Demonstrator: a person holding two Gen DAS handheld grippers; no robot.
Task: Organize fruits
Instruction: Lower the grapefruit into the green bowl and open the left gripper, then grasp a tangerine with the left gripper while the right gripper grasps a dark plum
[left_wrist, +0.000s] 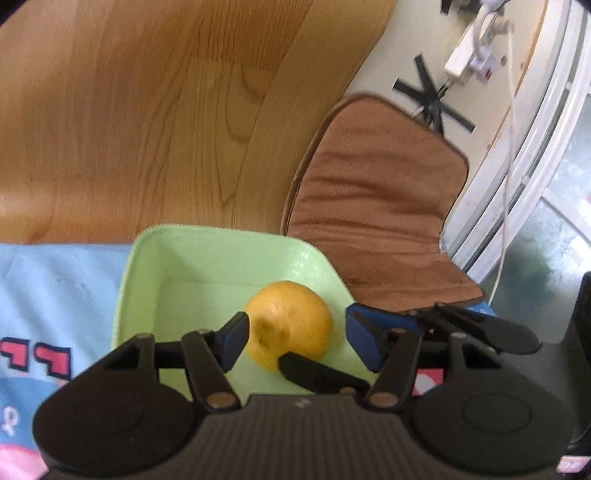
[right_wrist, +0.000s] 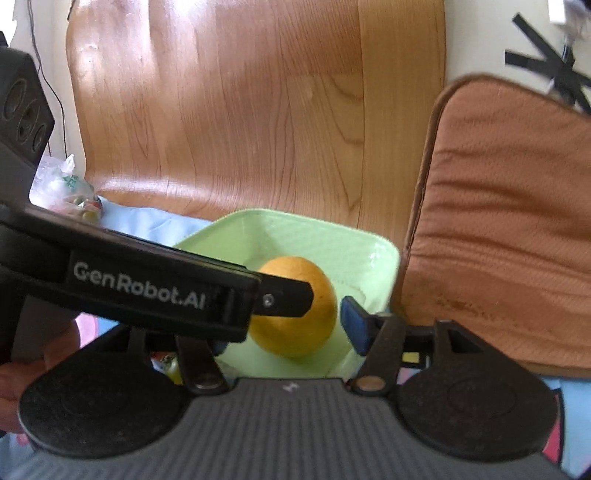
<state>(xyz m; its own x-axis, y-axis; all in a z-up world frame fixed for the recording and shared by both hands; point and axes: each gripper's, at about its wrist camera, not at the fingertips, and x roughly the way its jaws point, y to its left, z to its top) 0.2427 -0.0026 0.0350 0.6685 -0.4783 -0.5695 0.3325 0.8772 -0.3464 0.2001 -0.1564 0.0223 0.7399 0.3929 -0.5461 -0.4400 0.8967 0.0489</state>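
From my left wrist camera, the yellow fruit (left_wrist: 289, 322) sits inside the green tray (left_wrist: 147, 280), toward the tray's right side, and the tray rests on a blue printed cloth (left_wrist: 55, 288). I judge the tray is the collecting spot, so the fruit is already where it belongs. My left gripper (left_wrist: 297, 334) has its jaws partly open around the fruit: the left blue pad lies right against the fruit's skin, or nearly so, while the right pad stands clear of it with tray showing between. So nothing is gripped here. A black finger of the other gripper crosses just under the fruit. Beyond the tray stands a wooden panel (left_wrist: 147, 110), and to the tray's right a brown cushion (left_wrist: 376, 206).

From my right wrist camera, the same fruit (right_wrist: 295, 314) lies in the tray (right_wrist: 369, 254). My right gripper (right_wrist: 284, 332) holds nothing: its right blue pad stands just off the fruit. Its left pad is hidden behind the left gripper's black arm, which cuts across in front of the fruit, so how wide the jaws stand I can only half see. I judge both tools sit low over the tray because the fruit has been set down there.
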